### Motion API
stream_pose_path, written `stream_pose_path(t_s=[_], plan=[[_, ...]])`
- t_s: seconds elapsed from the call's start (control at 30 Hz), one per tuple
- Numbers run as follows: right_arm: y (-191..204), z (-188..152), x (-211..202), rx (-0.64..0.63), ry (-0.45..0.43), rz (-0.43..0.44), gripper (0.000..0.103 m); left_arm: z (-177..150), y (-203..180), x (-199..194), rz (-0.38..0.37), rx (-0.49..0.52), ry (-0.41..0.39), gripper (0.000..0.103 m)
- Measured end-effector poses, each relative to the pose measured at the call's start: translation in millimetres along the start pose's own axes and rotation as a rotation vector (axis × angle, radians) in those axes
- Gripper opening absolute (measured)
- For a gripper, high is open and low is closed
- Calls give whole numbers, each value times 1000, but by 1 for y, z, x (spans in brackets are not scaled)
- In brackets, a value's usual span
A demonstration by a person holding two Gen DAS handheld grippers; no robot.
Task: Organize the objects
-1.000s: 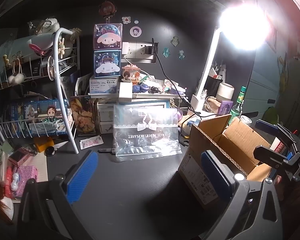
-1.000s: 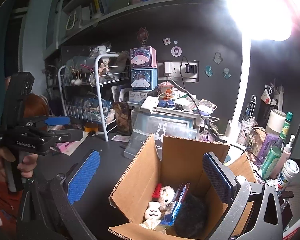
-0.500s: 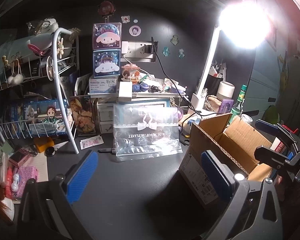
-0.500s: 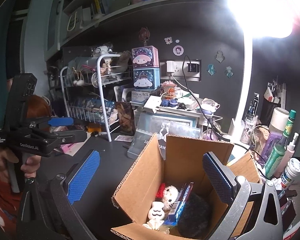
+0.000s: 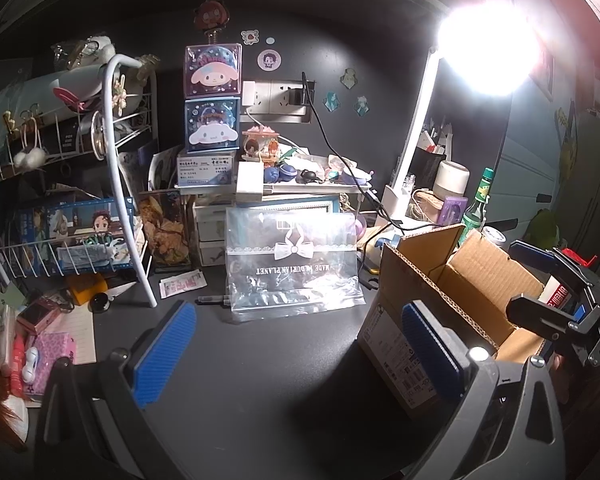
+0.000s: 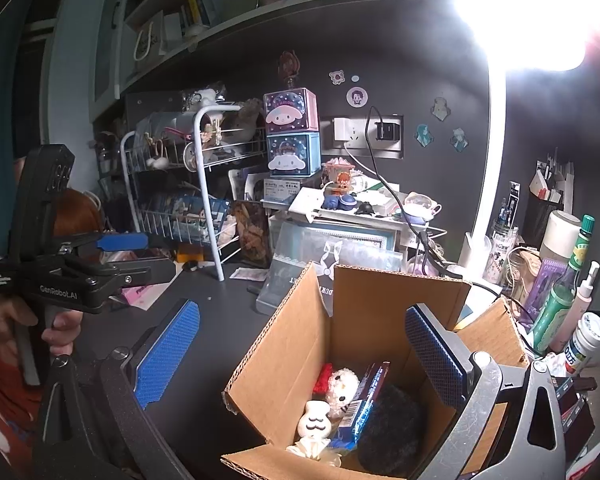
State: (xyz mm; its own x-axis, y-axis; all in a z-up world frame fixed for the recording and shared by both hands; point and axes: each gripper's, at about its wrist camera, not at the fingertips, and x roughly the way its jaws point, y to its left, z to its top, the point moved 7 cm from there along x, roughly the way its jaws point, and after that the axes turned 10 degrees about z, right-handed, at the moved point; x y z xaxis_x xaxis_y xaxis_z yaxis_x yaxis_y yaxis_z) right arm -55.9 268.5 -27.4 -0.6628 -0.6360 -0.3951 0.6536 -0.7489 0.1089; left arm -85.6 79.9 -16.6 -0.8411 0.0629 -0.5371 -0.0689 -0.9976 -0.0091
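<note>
Both grippers, left (image 5: 298, 354) and right (image 6: 300, 354), are held spread and empty, the right above the open box (image 6: 364, 316) on the desk (image 5: 260, 360); a loose item such as the clear pouch (image 5: 294, 270) should be approached squarely, clear of the flaps.

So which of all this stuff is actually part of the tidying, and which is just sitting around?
Part of the job:
cardboard box
plush toy inside it
left claw, open
right claw, open

Just lying about:
desk lamp
wire rack
green bottle
</note>
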Motion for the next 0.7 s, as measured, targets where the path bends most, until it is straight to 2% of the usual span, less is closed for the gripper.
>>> stream_pose_path(t_s=[0.7], plan=[[0, -1, 1, 2, 3, 2, 103, -1, 0, 0, 0, 0, 2, 102]])
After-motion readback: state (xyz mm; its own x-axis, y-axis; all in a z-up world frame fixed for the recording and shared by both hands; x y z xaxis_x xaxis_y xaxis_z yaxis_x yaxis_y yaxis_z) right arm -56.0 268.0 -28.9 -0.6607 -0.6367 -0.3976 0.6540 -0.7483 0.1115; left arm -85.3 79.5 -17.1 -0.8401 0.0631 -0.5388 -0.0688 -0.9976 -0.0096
